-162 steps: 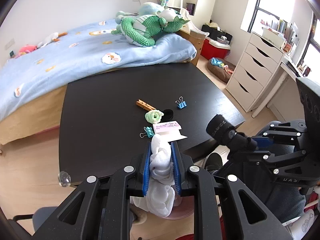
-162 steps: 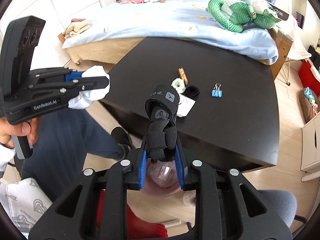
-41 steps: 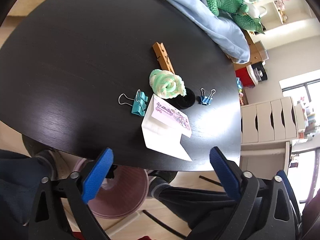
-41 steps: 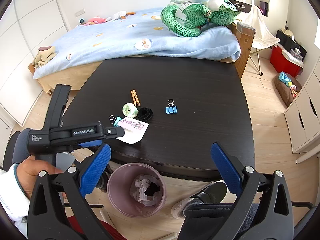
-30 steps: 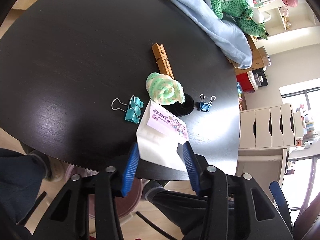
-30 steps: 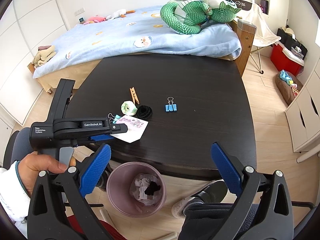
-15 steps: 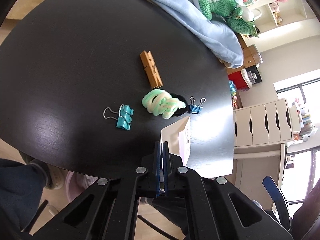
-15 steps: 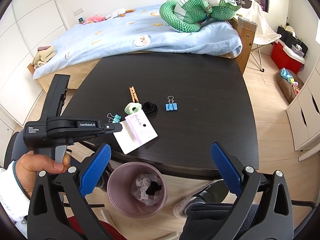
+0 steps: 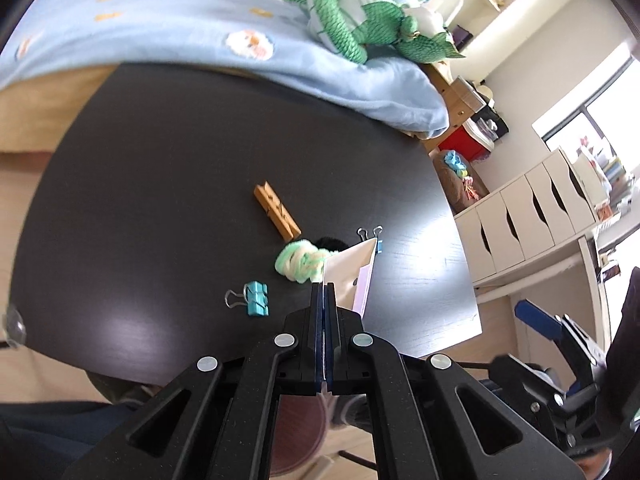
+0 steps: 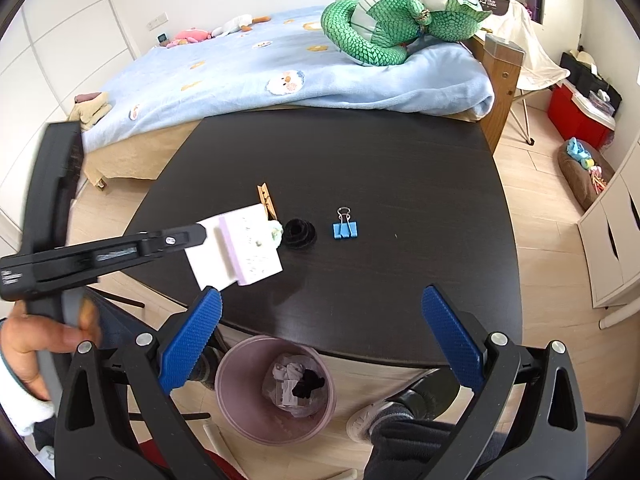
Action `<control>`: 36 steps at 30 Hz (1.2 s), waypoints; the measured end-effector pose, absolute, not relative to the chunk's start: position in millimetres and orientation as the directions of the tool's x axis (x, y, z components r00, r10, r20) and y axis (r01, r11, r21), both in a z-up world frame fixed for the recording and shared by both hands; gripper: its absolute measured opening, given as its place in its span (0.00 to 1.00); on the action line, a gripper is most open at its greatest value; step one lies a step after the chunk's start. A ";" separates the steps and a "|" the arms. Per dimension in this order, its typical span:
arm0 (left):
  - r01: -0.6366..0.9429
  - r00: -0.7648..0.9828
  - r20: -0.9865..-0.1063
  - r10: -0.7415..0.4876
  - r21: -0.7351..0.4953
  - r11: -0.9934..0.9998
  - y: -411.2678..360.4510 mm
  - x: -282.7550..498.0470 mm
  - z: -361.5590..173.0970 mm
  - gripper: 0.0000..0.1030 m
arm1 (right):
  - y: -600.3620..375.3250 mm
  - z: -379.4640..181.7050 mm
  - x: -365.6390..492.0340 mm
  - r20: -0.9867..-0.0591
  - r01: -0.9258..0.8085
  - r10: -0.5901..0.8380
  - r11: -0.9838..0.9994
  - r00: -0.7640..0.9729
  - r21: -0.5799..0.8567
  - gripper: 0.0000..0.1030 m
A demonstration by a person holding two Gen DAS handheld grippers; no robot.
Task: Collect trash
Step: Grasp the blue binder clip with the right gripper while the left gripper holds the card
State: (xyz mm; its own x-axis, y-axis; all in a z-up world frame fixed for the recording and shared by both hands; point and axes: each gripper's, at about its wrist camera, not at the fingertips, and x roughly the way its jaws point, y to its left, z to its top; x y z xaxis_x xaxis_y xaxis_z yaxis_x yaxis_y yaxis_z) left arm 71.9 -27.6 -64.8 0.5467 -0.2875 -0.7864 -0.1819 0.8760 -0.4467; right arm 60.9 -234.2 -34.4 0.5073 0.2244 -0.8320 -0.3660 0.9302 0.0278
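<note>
A black table (image 9: 160,200) spreads out ahead of the closed left fingers (image 9: 318,308). A teal binder clip (image 9: 256,299) lies on it just left of their tips, its wire handles pointing left. Farther ahead and slightly left, a wooden clothespin (image 9: 277,211) lies at a slant. In the right wrist view, a blue binder clip (image 10: 345,230) sits well ahead of the right fingers (image 10: 192,340), between the two, handles pointing away. Past the table's far edge a bed carries a light blue blanket (image 9: 160,28) and a green dragon plush (image 9: 360,32). To the right of the left fingers stand white drawers (image 9: 528,216), and beyond them a red box (image 10: 576,116) sits on the floor.
</note>
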 end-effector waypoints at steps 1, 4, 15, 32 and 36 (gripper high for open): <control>-0.171 0.552 -0.786 -0.277 -0.432 0.886 -26.7 71.7 -60.4 0.00 | -232.3 -34.7 64.2 -0.833 -0.369 0.221 0.929 0.506 0.023 0.96; -0.143 0.565 -0.786 -0.251 -0.394 0.908 -23.7 71.8 -50.1 0.00 | -229.7 -36.1 74.1 -0.838 -0.374 0.216 0.927 0.501 0.016 0.96; -0.088 0.595 -0.780 -0.193 -0.302 0.949 -20.7 74.2 -29.6 0.00 | -219.6 -65.9 126.2 -0.883 -0.404 0.158 0.914 0.442 -0.038 0.96; -0.097 0.602 -0.779 -0.173 -0.287 0.953 -8.0 69.3 -29.5 0.00 | -209.8 -124.0 185.3 -0.944 -0.429 0.076 0.900 0.322 -0.073 0.79; -0.103 0.601 -0.781 -0.172 -0.288 0.952 -5.7 68.8 -31.3 0.00 | -208.8 -130.3 190.5 -0.949 -0.430 0.075 0.900 0.307 -0.068 0.70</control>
State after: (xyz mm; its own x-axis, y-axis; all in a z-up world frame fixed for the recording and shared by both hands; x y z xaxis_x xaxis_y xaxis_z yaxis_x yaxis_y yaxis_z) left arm 68.8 -5.7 -31.3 0.6010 -0.1715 -0.7806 -0.1029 0.9520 -0.2884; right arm 190.5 -208.8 -130.3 0.3071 0.0752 -0.9487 -0.4304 0.9001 -0.0680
